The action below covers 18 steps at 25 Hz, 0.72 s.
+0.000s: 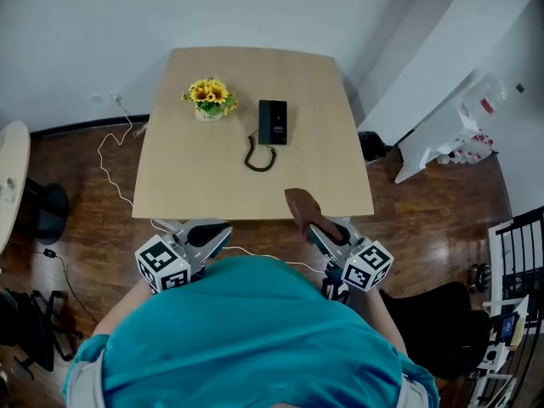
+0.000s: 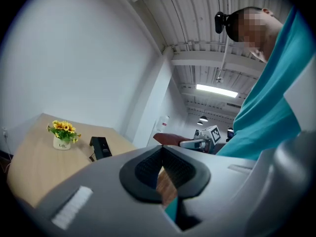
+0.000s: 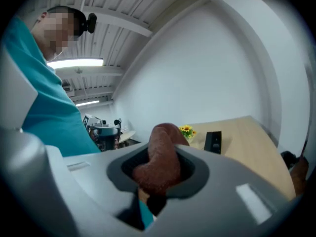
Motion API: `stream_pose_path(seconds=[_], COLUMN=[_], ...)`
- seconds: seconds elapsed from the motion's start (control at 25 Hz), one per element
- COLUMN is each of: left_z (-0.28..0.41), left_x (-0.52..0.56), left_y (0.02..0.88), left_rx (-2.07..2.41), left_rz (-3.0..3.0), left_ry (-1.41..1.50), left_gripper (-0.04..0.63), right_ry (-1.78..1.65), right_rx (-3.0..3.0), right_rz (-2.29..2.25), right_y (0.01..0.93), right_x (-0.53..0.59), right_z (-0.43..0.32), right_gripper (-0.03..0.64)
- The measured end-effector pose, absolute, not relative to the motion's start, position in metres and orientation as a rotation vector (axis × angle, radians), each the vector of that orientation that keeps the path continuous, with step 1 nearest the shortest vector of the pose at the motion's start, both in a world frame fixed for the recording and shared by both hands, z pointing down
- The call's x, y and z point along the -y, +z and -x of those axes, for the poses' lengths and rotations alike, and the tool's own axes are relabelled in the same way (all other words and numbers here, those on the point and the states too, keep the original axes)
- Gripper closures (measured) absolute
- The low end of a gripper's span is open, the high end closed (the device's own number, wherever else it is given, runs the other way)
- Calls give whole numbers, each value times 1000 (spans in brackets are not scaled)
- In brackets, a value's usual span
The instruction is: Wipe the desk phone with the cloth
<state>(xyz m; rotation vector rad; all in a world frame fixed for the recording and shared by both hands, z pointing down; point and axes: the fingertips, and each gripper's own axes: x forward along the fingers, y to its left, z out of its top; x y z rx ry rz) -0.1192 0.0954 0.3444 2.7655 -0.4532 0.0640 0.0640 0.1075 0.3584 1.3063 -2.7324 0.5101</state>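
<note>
Between right tool's [image 3: 159,174] jaws, bunched brown cloth [image 3: 161,149].

Teal shirt [image 1: 246,330]; grey left tool [image 1: 223,233] and right tool [image 1: 316,231] (each with a black-and-white marker cube [image 1: 161,264]), black-padded.

Light wooden bench [image 1: 195,185]: near half bare. 3 obstacles at rear: black desk phone [image 1: 273,121], its coiled black cord [image 1: 259,158], white pot of yellow flowers [image 1: 209,100] at left.

There is one table [image 1: 187,185], with one desk phone [image 1: 273,121] and one pot of yellow flowers [image 1: 209,99]. There is one cloth [image 1: 302,204]. Two grippers show, the left gripper [image 1: 218,233] and the right gripper [image 1: 318,233], and one person [image 1: 246,338].
</note>
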Motion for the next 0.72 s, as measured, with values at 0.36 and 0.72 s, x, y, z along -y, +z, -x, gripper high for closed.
stream_pose_path(seconds=[0.36, 0.72], left_z=[155, 129], left_x=[-9, 47], left_y=[347, 357], left_rx=[465, 723], left_rz=[-2725, -2677], left_ry=[23, 95], left_gripper=[589, 589], right_ry=[524, 509], right_rx=[2692, 2680], right_rz=[-1334, -1166], right_y=[348, 390], right_x=[-19, 82], right_z=[-46, -112], right_gripper=[534, 534])
